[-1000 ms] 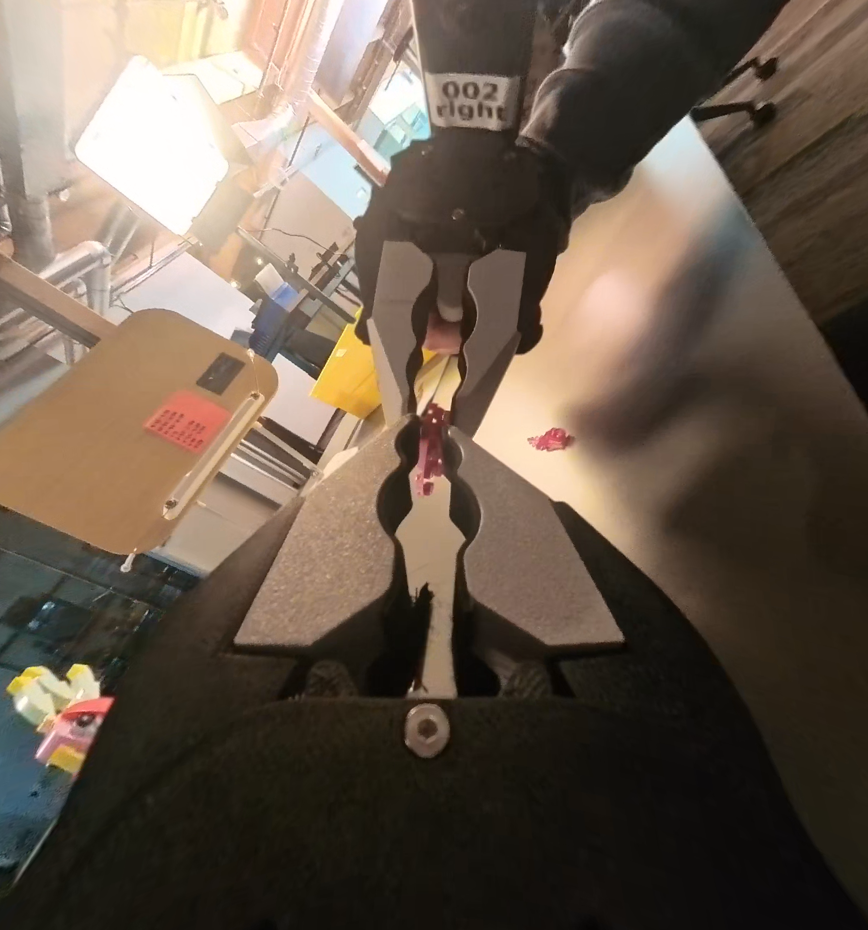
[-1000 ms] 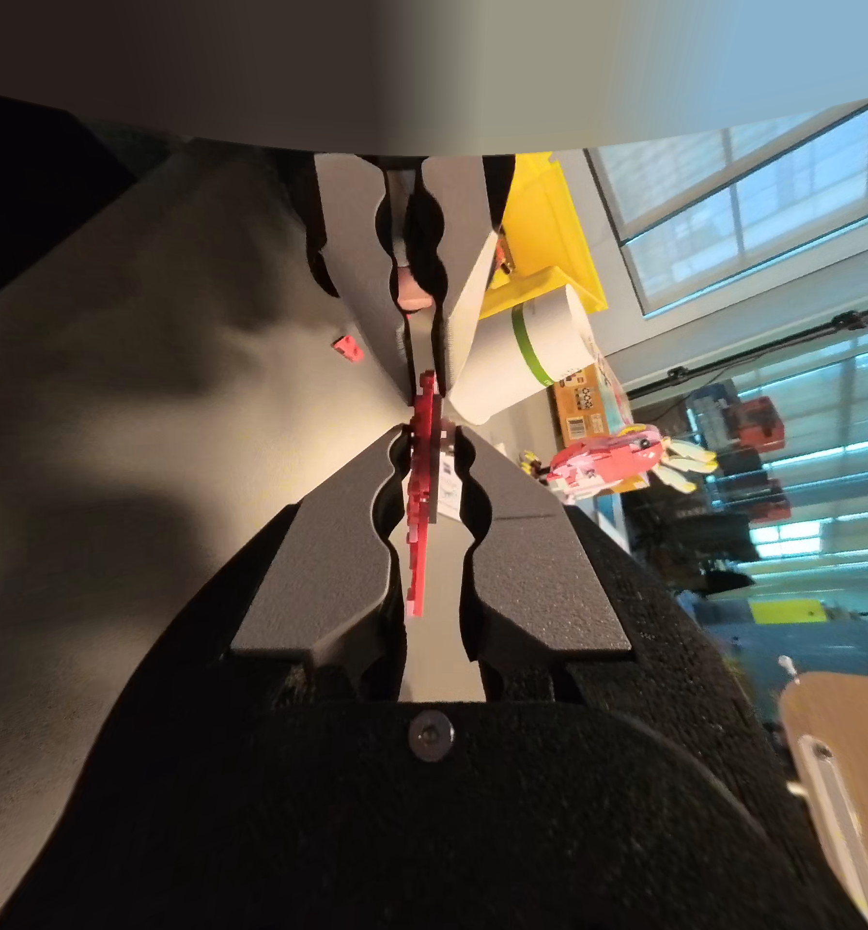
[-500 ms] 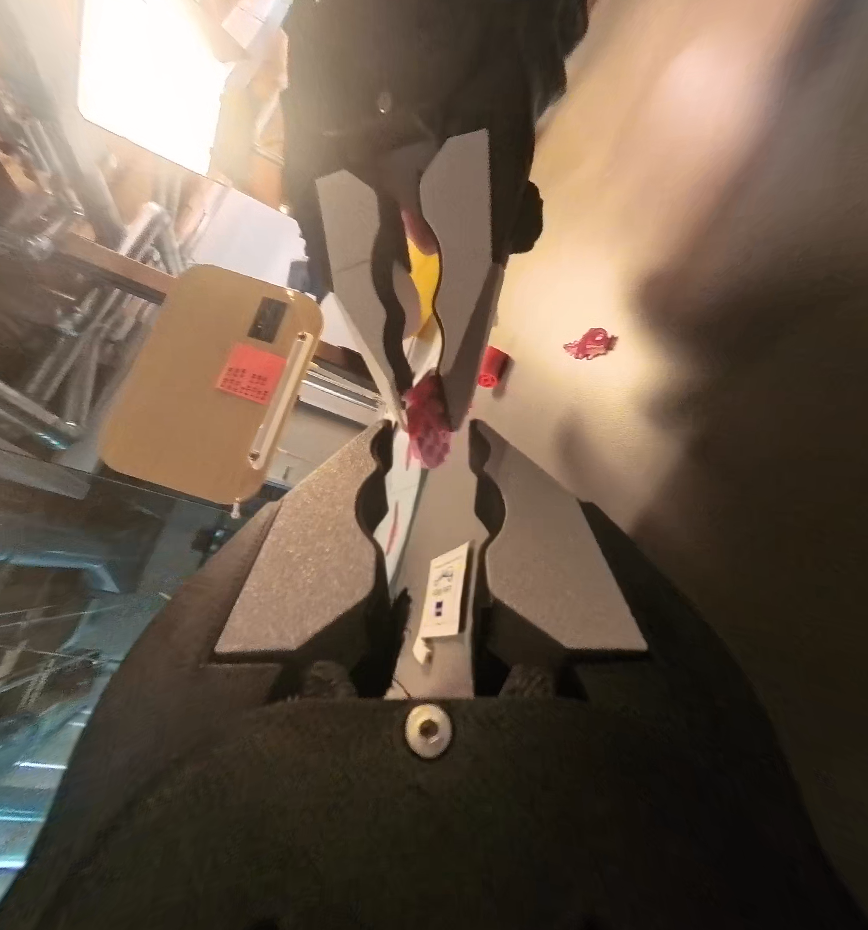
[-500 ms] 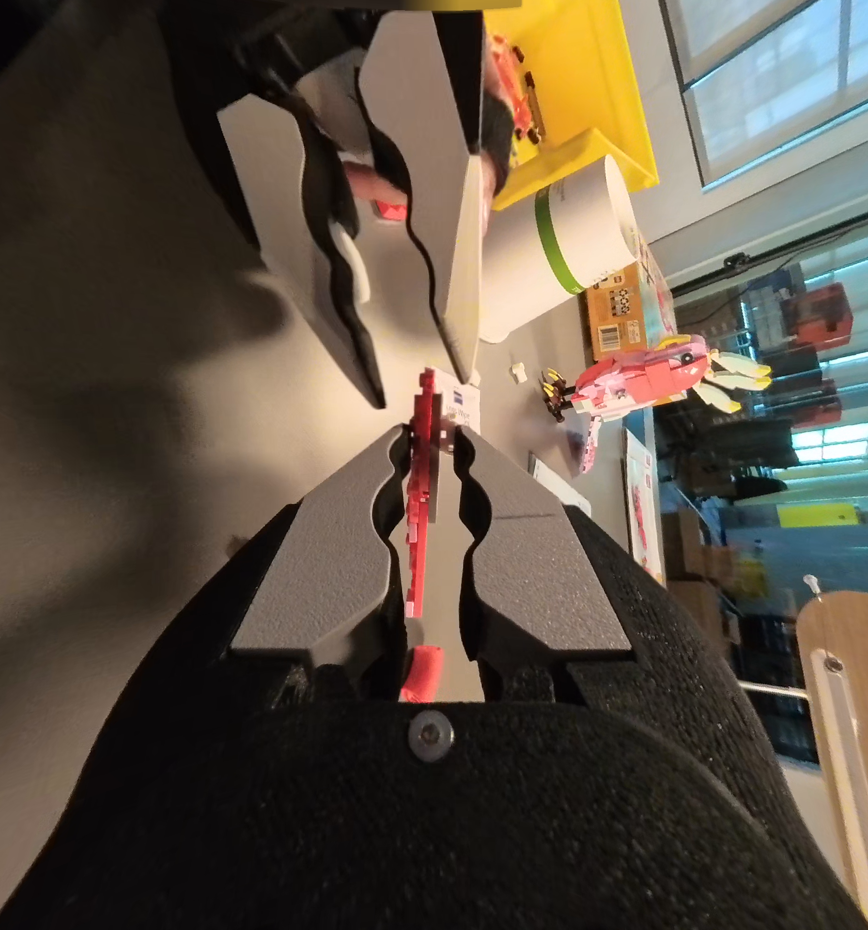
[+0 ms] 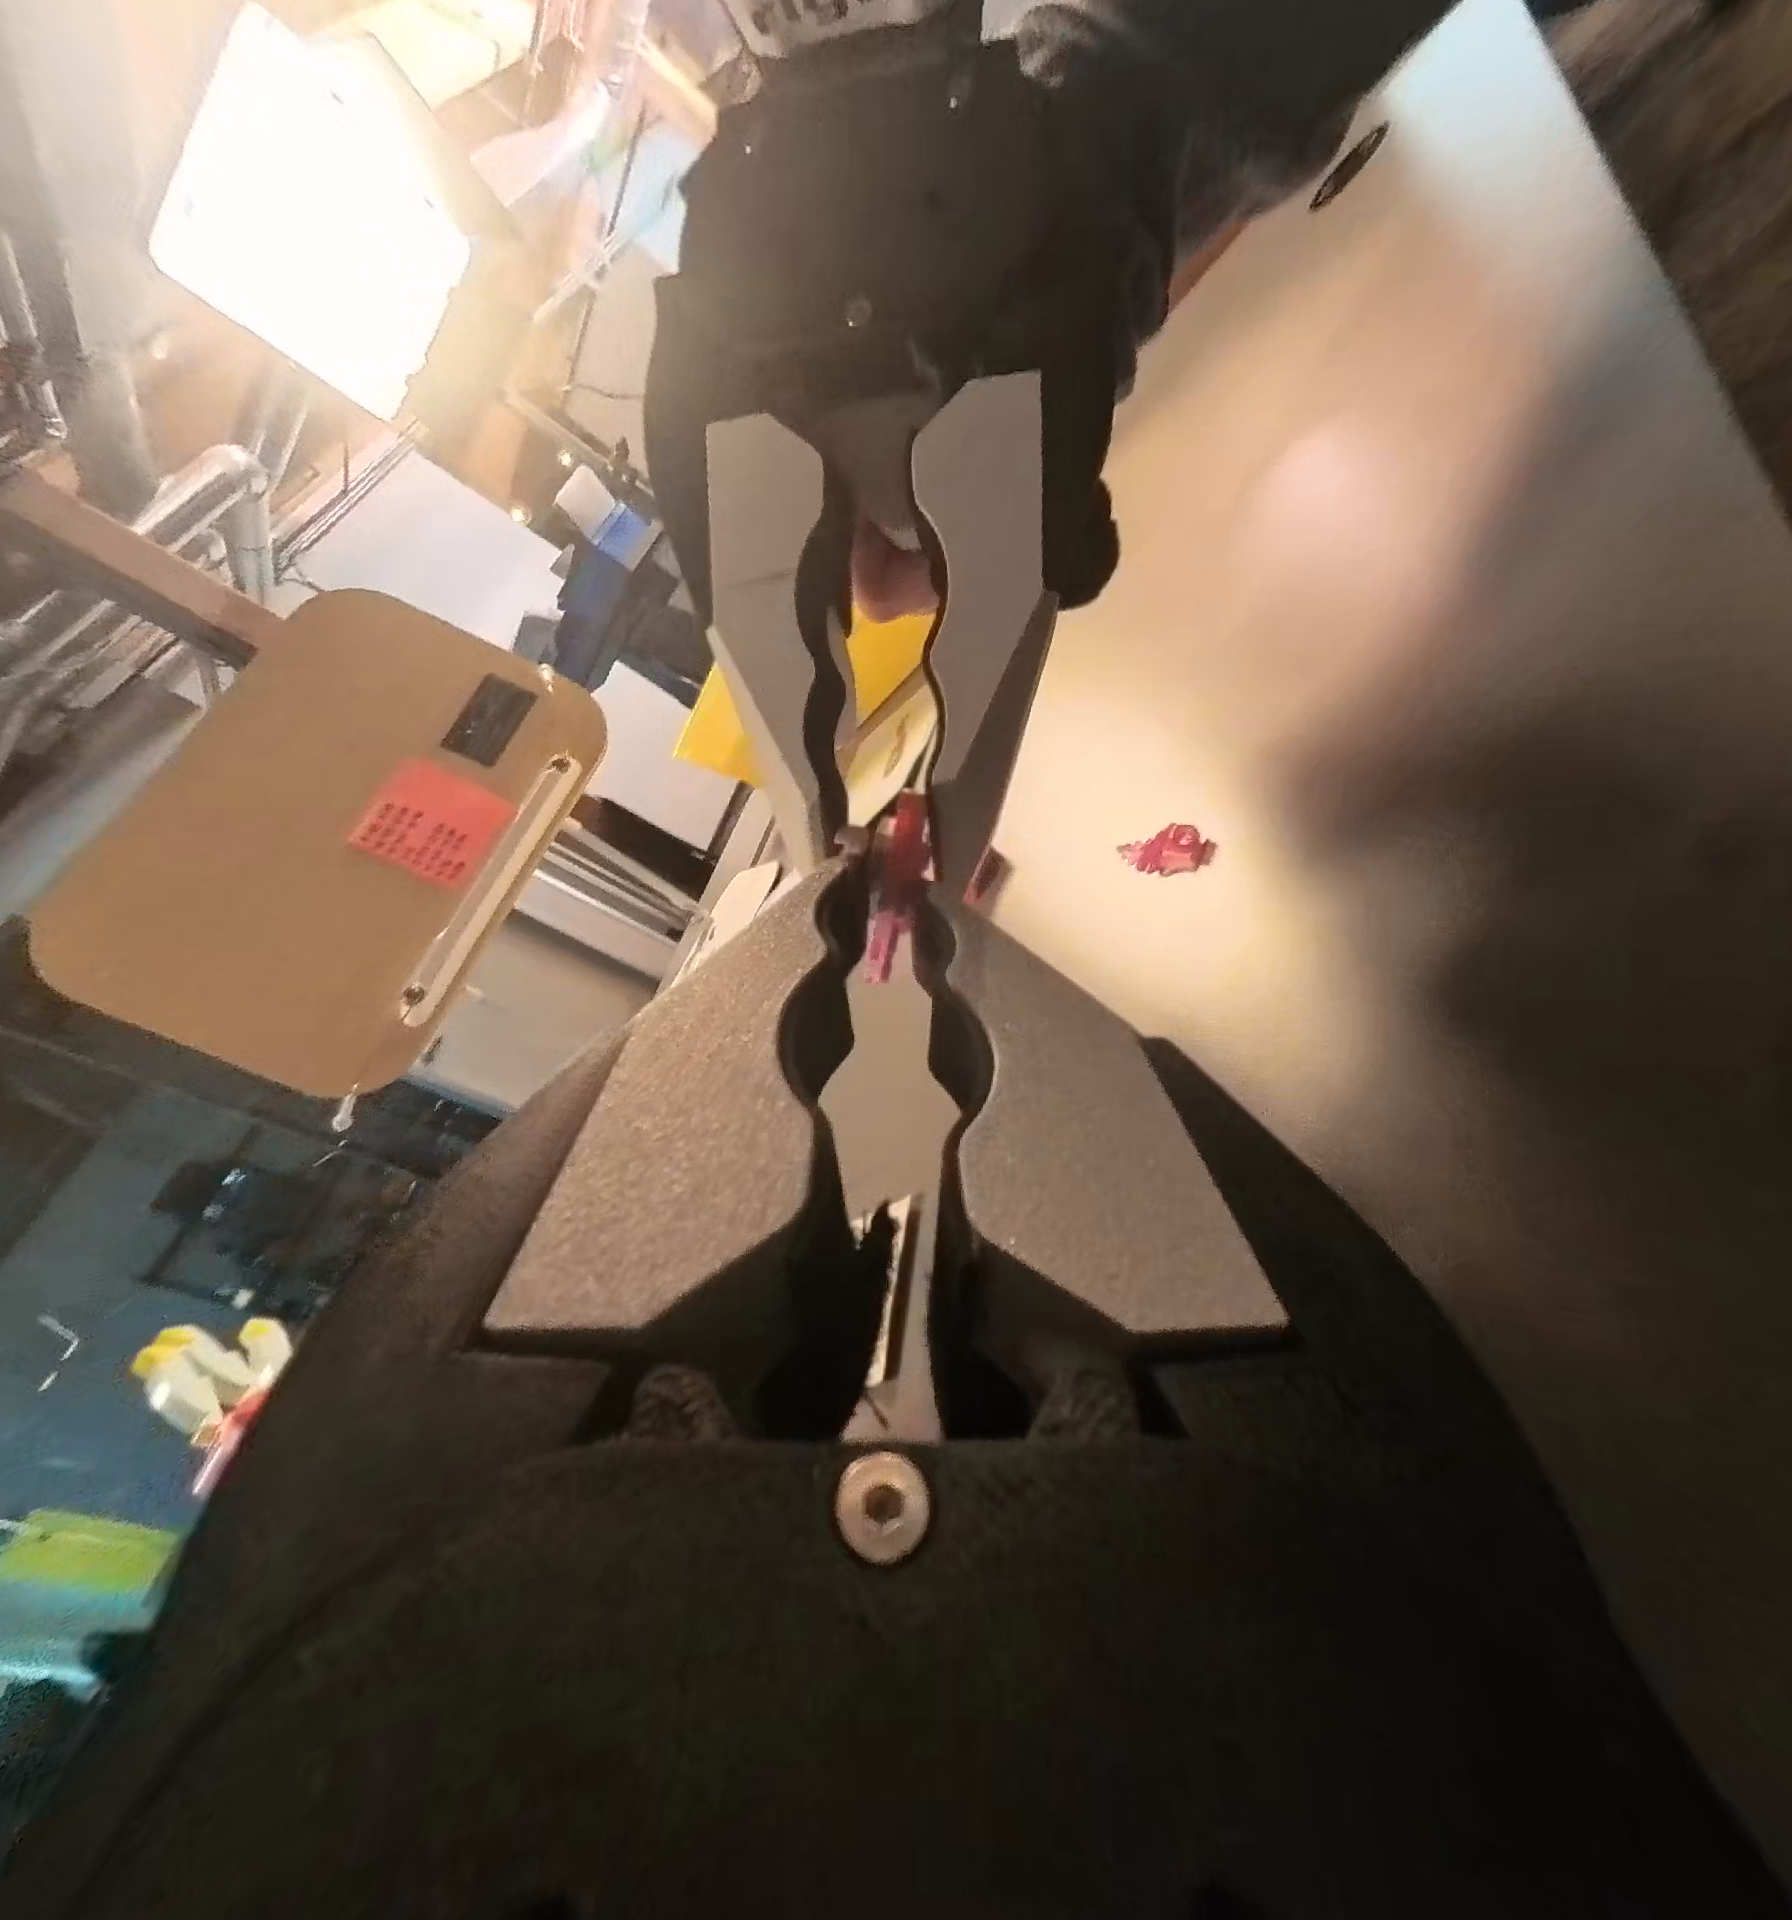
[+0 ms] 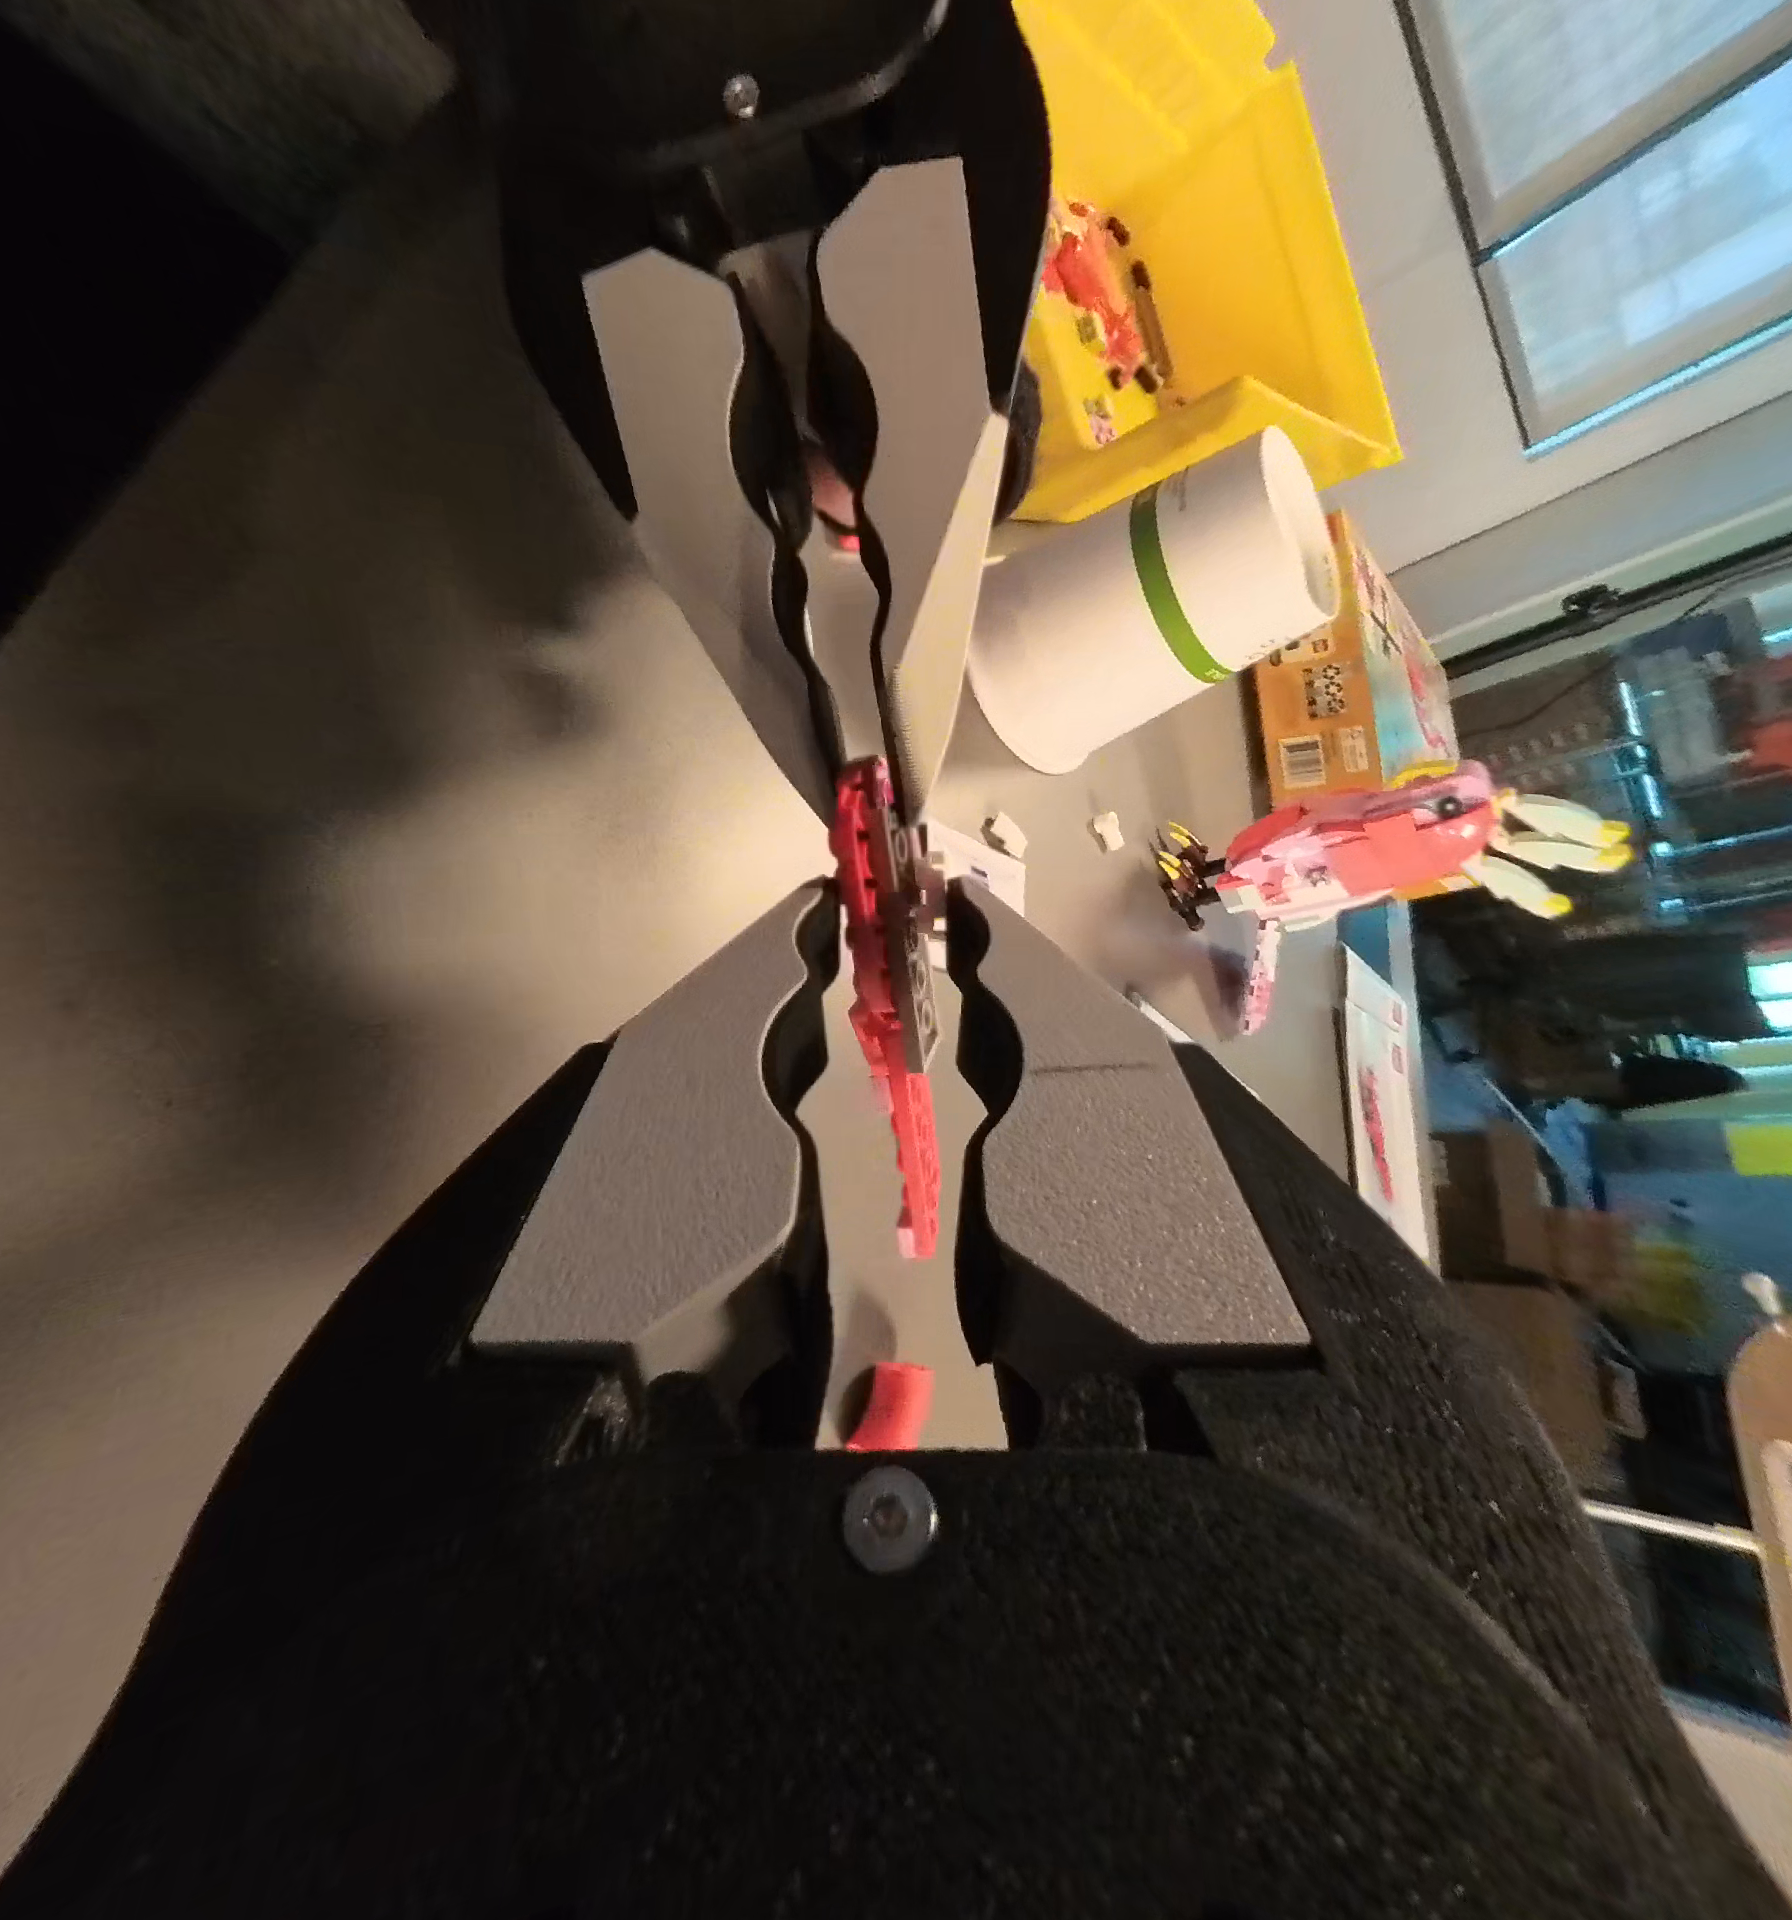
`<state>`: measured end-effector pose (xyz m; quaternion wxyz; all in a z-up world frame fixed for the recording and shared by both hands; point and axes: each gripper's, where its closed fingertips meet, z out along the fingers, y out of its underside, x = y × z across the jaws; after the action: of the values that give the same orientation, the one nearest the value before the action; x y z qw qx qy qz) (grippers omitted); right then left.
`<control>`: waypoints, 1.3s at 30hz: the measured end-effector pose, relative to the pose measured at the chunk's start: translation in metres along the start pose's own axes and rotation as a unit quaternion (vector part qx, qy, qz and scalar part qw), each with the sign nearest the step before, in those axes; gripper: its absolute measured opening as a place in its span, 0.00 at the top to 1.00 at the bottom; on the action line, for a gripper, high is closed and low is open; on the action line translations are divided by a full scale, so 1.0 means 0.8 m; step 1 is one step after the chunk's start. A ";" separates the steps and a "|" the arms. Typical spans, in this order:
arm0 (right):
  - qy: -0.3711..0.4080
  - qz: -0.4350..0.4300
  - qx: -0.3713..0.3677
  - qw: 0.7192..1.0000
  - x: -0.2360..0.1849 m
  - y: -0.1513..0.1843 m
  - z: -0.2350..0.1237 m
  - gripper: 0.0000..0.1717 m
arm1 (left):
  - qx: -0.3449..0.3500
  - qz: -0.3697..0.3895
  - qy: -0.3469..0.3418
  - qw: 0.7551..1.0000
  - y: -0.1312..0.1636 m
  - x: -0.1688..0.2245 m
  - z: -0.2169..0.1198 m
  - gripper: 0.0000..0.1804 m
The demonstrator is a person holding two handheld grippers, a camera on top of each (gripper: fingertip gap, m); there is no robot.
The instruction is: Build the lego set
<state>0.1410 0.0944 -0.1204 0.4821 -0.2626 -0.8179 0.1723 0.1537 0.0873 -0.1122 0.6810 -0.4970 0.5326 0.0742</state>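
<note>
Both grippers pinch one flat red and grey toy brick piece (image 6: 887, 966): right gripper (image 6: 887, 914) nearly closed on it, left gripper (image 5: 887, 904) nearly closed on its end, above the pale table (image 5: 1391, 623)

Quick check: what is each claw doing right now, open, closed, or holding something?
Left claw: closed on the tip of the red brick assembly.
Right claw: closed on the same red brick assembly.

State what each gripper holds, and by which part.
Right gripper: red brick assembly, pinched across its upper part. Left gripper: shut on that assembly's top end.
</note>
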 end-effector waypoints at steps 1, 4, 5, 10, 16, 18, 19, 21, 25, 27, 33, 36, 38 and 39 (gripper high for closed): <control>-0.001 -0.002 0.002 1.000 -0.001 -0.001 -0.001 0.89 | 0.007 -0.003 0.004 1.000 -0.002 0.001 -0.001 0.97; 0.003 -0.010 0.020 1.000 -0.001 -0.006 -0.003 0.89 | 0.024 -0.032 0.018 0.999 -0.007 0.001 -0.003 0.97; 0.006 -0.013 0.027 1.000 -0.001 -0.007 -0.003 0.90 | 0.030 -0.046 0.022 0.998 -0.007 0.001 -0.003 0.97; 0.019 -0.016 0.042 0.999 0.001 -0.013 -0.004 0.91 | 0.047 -0.087 0.035 0.994 -0.009 -0.003 -0.006 0.97; 0.024 -0.012 0.073 0.997 -0.001 -0.025 -0.003 0.91 | 0.082 -0.144 0.066 0.984 -0.019 -0.003 -0.011 0.97; 0.026 -0.017 0.071 0.997 -0.003 -0.025 0.000 0.92 | 0.083 -0.143 0.071 0.984 -0.019 0.000 -0.011 0.97; 0.027 -0.020 0.070 0.997 -0.003 -0.024 0.001 0.92 | 0.082 -0.141 0.072 0.984 -0.018 0.000 -0.011 0.97; 0.032 -0.021 0.075 0.996 -0.002 -0.025 0.001 0.92 | 0.083 -0.143 0.070 0.984 -0.019 -0.001 -0.012 0.97; 0.043 -0.022 0.081 0.996 0.002 -0.027 0.000 0.92 | 0.088 -0.144 0.066 0.983 -0.019 -0.004 -0.013 0.97; 0.049 -0.026 0.084 0.995 0.003 -0.028 -0.001 0.92 | 0.091 -0.146 0.065 0.983 -0.020 -0.005 -0.014 0.97; 0.067 -0.042 0.072 0.994 0.006 -0.025 0.000 0.91 | 0.081 -0.144 0.062 0.984 -0.016 -0.006 -0.013 0.97; 0.077 -0.058 0.060 0.994 0.007 -0.021 0.000 0.91 | 0.071 -0.140 0.058 0.986 -0.013 -0.006 -0.011 0.97; 0.091 -0.074 0.052 0.992 0.009 -0.020 0.000 0.91 | 0.063 -0.140 0.053 0.987 -0.009 -0.007 -0.010 0.97; 0.097 -0.083 0.048 0.991 0.010 -0.019 0.000 0.91 | 0.061 -0.140 0.053 0.987 -0.009 -0.008 -0.010 0.97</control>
<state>0.1337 0.0866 -0.1069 0.5838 -0.1862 -0.7770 0.1444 0.1502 0.0804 -0.1027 0.6848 -0.5274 0.4963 -0.0814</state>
